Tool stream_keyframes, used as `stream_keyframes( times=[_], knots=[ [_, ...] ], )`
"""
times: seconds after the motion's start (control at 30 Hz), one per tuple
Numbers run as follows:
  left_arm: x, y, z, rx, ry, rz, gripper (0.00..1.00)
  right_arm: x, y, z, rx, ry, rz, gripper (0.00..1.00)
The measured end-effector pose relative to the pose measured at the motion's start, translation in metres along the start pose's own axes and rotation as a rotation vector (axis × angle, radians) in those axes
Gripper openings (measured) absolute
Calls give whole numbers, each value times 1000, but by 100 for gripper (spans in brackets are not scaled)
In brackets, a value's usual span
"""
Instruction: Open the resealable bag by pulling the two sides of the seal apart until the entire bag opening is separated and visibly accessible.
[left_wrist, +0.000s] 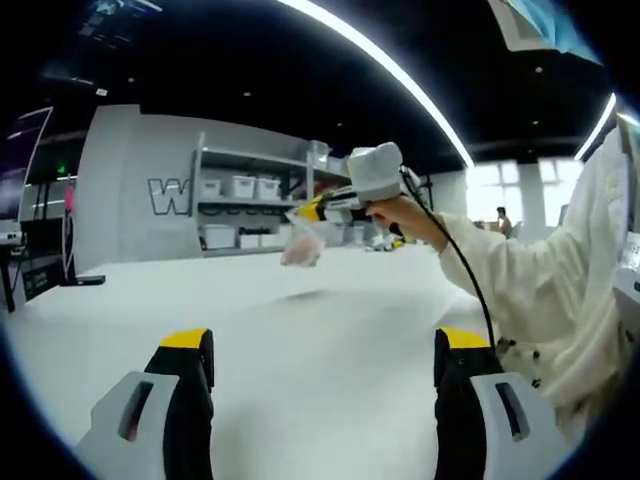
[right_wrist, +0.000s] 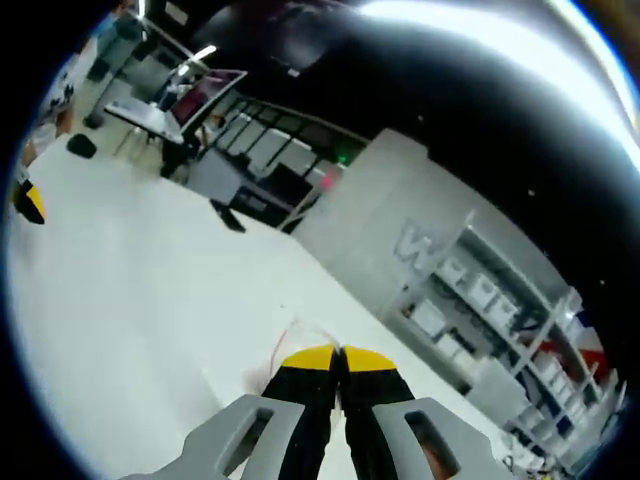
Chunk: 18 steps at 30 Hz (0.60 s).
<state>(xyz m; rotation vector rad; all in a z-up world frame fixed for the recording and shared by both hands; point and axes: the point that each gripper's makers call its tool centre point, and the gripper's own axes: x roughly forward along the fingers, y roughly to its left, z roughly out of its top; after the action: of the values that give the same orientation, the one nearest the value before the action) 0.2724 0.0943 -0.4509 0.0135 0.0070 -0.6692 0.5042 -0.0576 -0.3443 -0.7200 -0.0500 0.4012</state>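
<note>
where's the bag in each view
Left gripper view: the clear bag hangs above the white table, just left of centre, pinched by the right gripper that comes in from the right.
Right gripper view: only a clear edge of the bag pokes out past the closed yellow-tipped jaws, bottom centre.
Shared landmark: the grey wall with the big letter W beside the shelves of bins.

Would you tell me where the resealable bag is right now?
In the left gripper view, the bag hangs above the white table, pinched by the right gripper.
</note>
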Motion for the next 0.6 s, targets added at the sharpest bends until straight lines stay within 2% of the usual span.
stream_keyframes(
  times=[0.3, 0.6],
  knots=[
    [0, 4, 1, -2, 1, 1, 90, 8, 1, 4, -7, -1, 3, 0],
    [2, 7, 1, -2, 7, -1, 90, 19, 1, -4, 2, 22, 7, 0]
  ],
)
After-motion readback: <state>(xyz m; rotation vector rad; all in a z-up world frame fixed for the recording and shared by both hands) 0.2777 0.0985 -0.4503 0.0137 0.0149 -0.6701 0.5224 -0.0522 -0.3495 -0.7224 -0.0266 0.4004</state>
